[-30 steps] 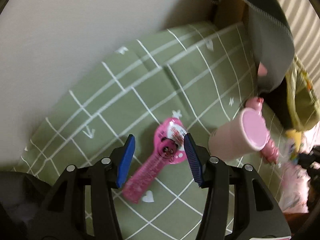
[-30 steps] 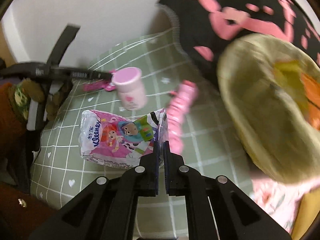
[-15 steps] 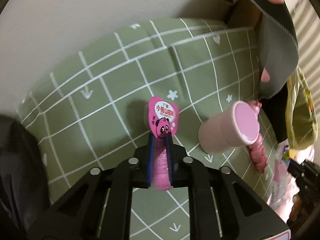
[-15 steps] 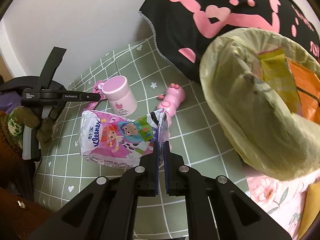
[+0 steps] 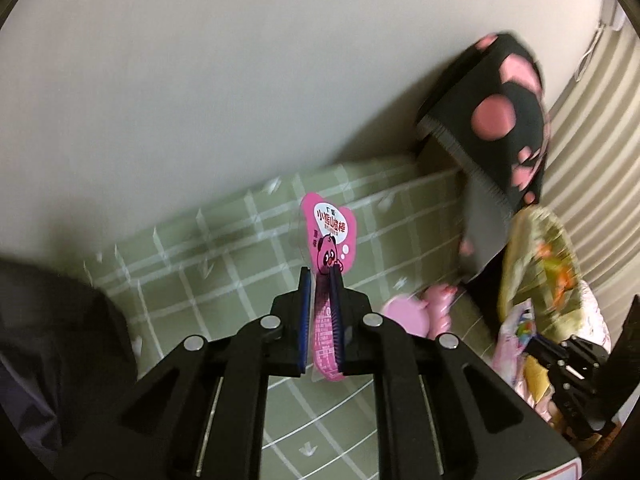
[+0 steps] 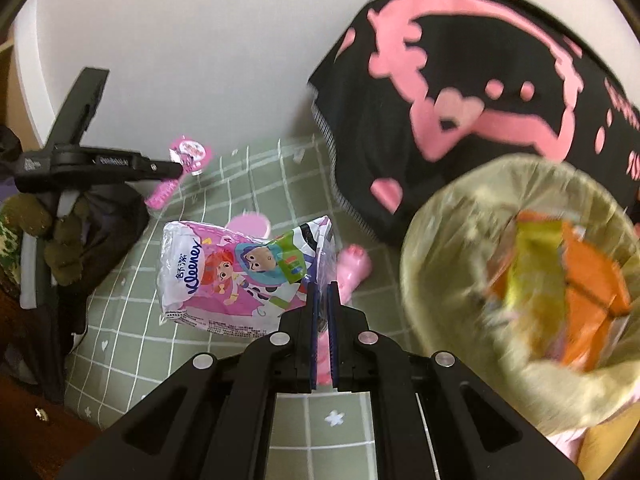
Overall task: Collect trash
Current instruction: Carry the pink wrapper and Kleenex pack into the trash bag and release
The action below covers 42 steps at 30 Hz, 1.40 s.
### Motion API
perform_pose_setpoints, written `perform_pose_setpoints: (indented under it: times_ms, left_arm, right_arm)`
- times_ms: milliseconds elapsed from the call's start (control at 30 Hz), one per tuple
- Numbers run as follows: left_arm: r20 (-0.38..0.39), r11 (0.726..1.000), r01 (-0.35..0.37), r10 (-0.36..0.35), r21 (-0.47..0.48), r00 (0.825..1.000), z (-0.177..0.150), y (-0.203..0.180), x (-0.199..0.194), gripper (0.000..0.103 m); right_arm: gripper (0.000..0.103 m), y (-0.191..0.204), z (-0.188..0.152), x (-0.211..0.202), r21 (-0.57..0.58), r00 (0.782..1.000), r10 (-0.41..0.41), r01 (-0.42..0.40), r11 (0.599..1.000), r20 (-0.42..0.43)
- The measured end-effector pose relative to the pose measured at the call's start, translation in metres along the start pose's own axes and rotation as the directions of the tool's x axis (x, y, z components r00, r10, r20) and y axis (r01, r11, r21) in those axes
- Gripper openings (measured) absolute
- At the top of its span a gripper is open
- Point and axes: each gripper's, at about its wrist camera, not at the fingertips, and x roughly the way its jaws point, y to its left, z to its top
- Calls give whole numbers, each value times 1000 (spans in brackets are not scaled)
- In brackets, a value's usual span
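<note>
left gripper [image 5: 320, 276]: pinching the pink candy wrapper [image 5: 329, 236] between its blue pads, clear of the green checked sheet [image 5: 224, 280]; the printed panda end sticks out past the fingertips, the brick-pattern strip runs back between the jaws.
left gripper, right wrist view: comes in from the left [image 6: 176, 168], wrapper [image 6: 188, 156] hanging at its tip, above the sheet [image 6: 224, 196] and well apart from the trash bag [image 6: 440, 280].
right gripper [image 6: 322, 290]: pads pressed together on a thin corner of the Kleenex tissue pack [image 6: 236, 276]; the pack hangs out to the left of the jaws, above the sheet.
trash bag: yellowish, open mouth, to the right of the right gripper; orange and yellow wrappers [image 6: 576, 276] inside, blurred.
pink cup [image 6: 250, 222]: on the sheet, mostly hidden behind the tissue pack, on the far side of it from the trash bag.
pink toy [image 6: 354, 266]: lying on the sheet between the tissue pack and the trash bag.
black pillow [image 6: 460, 92]: pink print, against the wall just behind the trash bag.
person: gloved hand [image 6: 60, 236] under the left gripper's handle, far left, well apart from the trash bag.
</note>
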Motion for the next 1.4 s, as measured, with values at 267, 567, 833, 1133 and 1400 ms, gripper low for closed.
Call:
perform_pose_setpoints:
  times_ms: [267,567,833,1133,1400]
  left_arm:
    - [88,987,84,-97,135,991,46,-80,-25,9]
    - [52,922,210,-239,325,970,64,-187,-20,9]
    - [-16,864,283,-304,417,953,55,-253,2,9]
    - [-153,828,379,-347,412,925,33,-296,44,9]
    - [-298,837,408,-311,364,903,3,-320,114,9]
  right_arm:
    - [6,-36,30,-49,21,985,-111,109,994,129]
    - [6,-98,37,-108,116,932,-303,285,952,200]
    - [6,-135,22,-134,186,893,-412,381,906,180]
    - [6,-168,-1,-156,276,866,-476,425,862,152]
    - [6,-189,-15,-162,323,862,-491,432,842,127]
